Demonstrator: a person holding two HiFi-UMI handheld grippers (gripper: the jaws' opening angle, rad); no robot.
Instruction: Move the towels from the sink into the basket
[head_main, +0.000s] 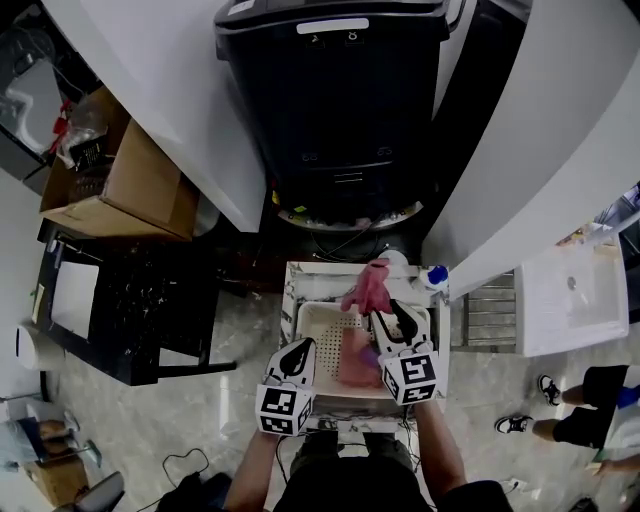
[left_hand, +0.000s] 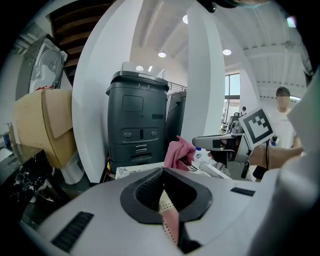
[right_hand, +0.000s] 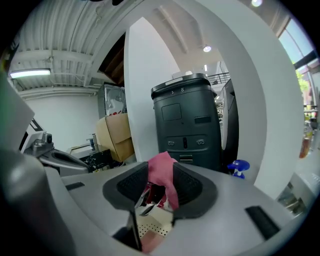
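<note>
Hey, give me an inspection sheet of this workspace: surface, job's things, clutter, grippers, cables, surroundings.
Surface: small marbled stand, mostly covered by the basket.
Job's things: white perforated basket on the stand; one pink towel lying in it; a second pink towel draped at the stand's far end, outside the basket.
Clutter: blue-capped bottle at the stand's far right corner.
Grippers: left hand-held gripper shut, empty, over the basket's near left rim; right hand-held gripper jaws apart, aimed at the draped towel, apparently not gripping it.
Cables: black cable on the floor.
Surroundings: dark grey machine behind; cardboard box left; person standing right.
</note>
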